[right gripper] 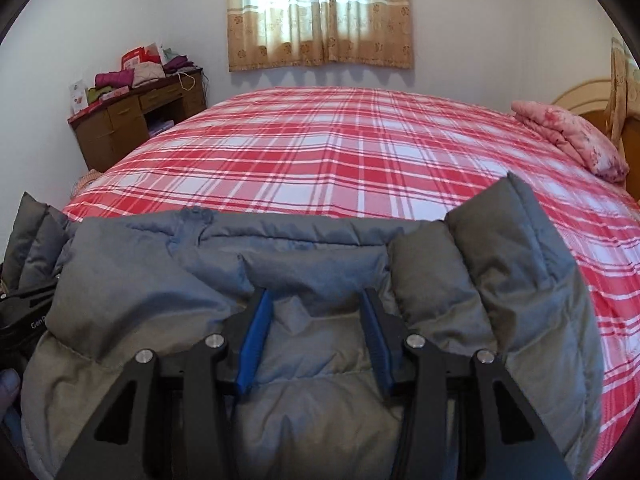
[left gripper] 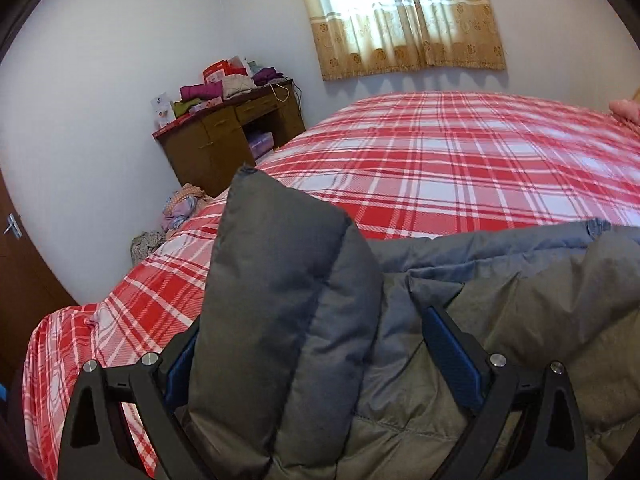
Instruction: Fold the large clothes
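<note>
A grey padded jacket (left gripper: pixel 460 280) hangs bunched at the near edge of the bed. My left gripper (left gripper: pixel 316 344) stands wide, shut on a thick fold of it; one quilted corner (left gripper: pixel 272 240) sticks straight up beside the left pad (left gripper: pixel 180 372). My right gripper (right gripper: pixel 316 320) is shut on another bunch of the grey padded jacket (right gripper: pixel 312 360), which fills the gap between its blue pads (right gripper: pixel 254 340). A second corner (right gripper: pixel 516 232) rises to the right of it. In the right wrist view the left gripper's black body (right gripper: pixel 24 312) shows at the far left.
The bed (right gripper: pixel 340 152) wears a red and white plaid sheet. A pink pillow (right gripper: pixel 568 136) lies by the headboard at the right. A brown desk (left gripper: pixel 228 136) piled with clothes stands in the corner, with more clothes on the floor (left gripper: pixel 176 208). A curtained window (right gripper: pixel 320 12) is behind.
</note>
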